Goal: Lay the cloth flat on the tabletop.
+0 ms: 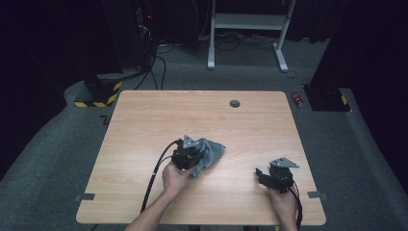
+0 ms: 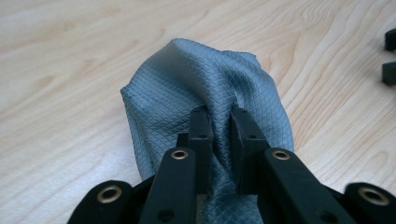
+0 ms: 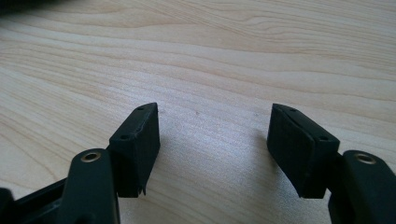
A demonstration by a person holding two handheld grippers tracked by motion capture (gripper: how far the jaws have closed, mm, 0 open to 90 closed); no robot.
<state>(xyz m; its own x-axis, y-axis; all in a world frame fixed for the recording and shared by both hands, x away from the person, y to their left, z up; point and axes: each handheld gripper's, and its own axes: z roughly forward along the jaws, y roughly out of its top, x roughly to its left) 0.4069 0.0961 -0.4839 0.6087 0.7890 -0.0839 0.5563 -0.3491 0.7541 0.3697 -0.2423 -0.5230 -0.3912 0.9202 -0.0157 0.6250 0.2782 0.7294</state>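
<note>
Left gripper (image 2: 219, 123): jaws clamped on a fold of the grey cloth (image 2: 196, 84). Right gripper (image 3: 215, 140): jaws apart over bare table (image 3: 210, 51). No legible writing.

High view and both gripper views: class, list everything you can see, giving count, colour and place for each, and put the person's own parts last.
table: one, light wood, centre of the high view
cloth: one, grey-blue, bunched near the table's middle
hole: one, dark, round, near the table's far edge
can: one, red, on the carpet beyond the table's far right corner
white frame: one, on the floor behind the table
striped block: one, black and yellow, floor at far left
left gripper: one, black, jaws pinching a fold of the cloth
right gripper: one, black, jaws apart over bare wood, near the table's right edge
hands: two, entering from the bottom edge
</note>
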